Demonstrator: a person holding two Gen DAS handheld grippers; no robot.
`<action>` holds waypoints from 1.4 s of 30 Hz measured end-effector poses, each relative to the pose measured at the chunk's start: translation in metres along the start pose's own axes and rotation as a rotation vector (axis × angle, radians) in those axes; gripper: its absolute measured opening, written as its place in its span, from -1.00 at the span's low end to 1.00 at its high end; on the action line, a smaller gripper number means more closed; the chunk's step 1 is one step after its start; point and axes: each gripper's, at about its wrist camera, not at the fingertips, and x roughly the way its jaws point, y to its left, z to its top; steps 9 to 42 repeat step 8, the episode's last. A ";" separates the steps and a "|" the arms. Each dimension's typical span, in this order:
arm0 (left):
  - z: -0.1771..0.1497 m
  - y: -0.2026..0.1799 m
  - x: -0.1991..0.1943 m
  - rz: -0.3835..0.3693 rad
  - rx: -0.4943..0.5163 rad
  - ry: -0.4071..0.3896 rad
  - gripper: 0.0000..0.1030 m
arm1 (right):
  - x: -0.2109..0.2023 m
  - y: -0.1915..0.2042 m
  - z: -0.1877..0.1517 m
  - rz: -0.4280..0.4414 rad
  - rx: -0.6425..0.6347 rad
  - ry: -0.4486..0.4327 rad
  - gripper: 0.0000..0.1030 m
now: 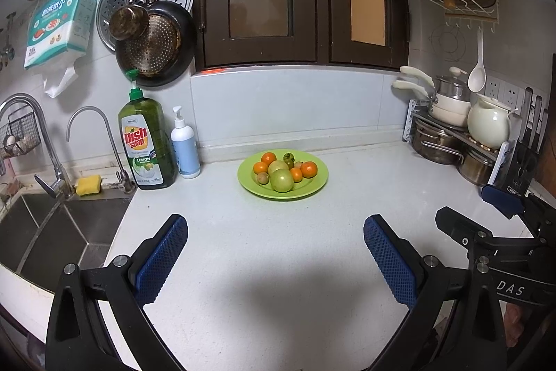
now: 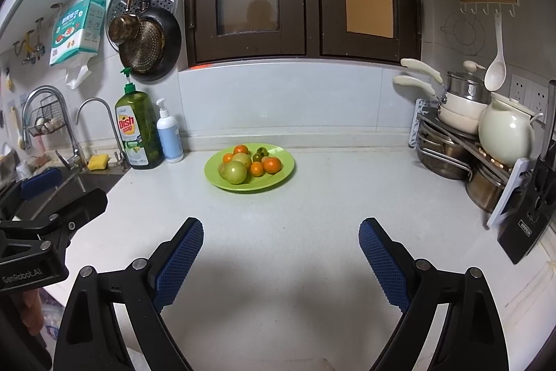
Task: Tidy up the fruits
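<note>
At the far left a steel sink (image 1: 52,232) sits below two curved taps, with a yellow sponge (image 1: 88,185) on its back ledge. Just right of that, against the wall, stand a green dish soap bottle (image 1: 146,141) and a smaller white pump bottle (image 1: 186,148), side by side.

The left gripper (image 1: 275,232) hovers over the near part of the white countertop (image 1: 278,249), its blue-padded fingers spread wide with nothing between them. The right gripper (image 2: 280,233) is just beside it, likewise spread wide and holding nothing.

Past both, toward the far middle of the counter, lies a green plate (image 1: 312,186) carrying the fruits. A large pale green fruit (image 1: 282,180) sits at the plate's near side, a yellowish one (image 1: 278,166) touching it behind. Several small oranges (image 1: 309,169) are set around them, and a small dark green fruit (image 1: 288,157) rests at the far edge. A small brownish fruit (image 1: 262,178) lies at the left of the pile; what kind it is I cannot tell from this far off.

On the right, a rack (image 2: 451,141) holds stacked pots and a cream jug (image 2: 505,134), and a black knife block (image 2: 535,214) stands nearest the right edge.
</note>
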 end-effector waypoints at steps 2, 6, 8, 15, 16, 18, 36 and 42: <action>-0.001 0.001 -0.002 0.000 -0.001 0.001 1.00 | -0.001 0.001 0.000 0.001 0.000 0.000 0.78; -0.001 0.003 -0.002 -0.001 -0.001 0.006 1.00 | 0.000 0.002 0.000 0.004 0.000 0.003 0.78; -0.001 0.003 -0.002 0.000 -0.001 0.007 1.00 | 0.000 0.002 -0.001 0.001 -0.001 0.004 0.78; -0.001 0.003 -0.002 0.000 -0.001 0.007 1.00 | 0.000 0.002 -0.001 0.001 -0.001 0.004 0.78; -0.001 0.003 -0.002 0.000 -0.001 0.007 1.00 | 0.000 0.002 -0.001 0.001 -0.001 0.004 0.78; -0.001 0.003 -0.002 0.000 -0.001 0.007 1.00 | 0.000 0.002 -0.001 0.001 -0.001 0.004 0.78; -0.001 0.003 -0.002 0.000 -0.001 0.007 1.00 | 0.000 0.002 -0.001 0.001 -0.001 0.004 0.78; -0.001 0.003 -0.002 0.000 -0.001 0.007 1.00 | 0.000 0.002 -0.001 0.001 -0.001 0.004 0.78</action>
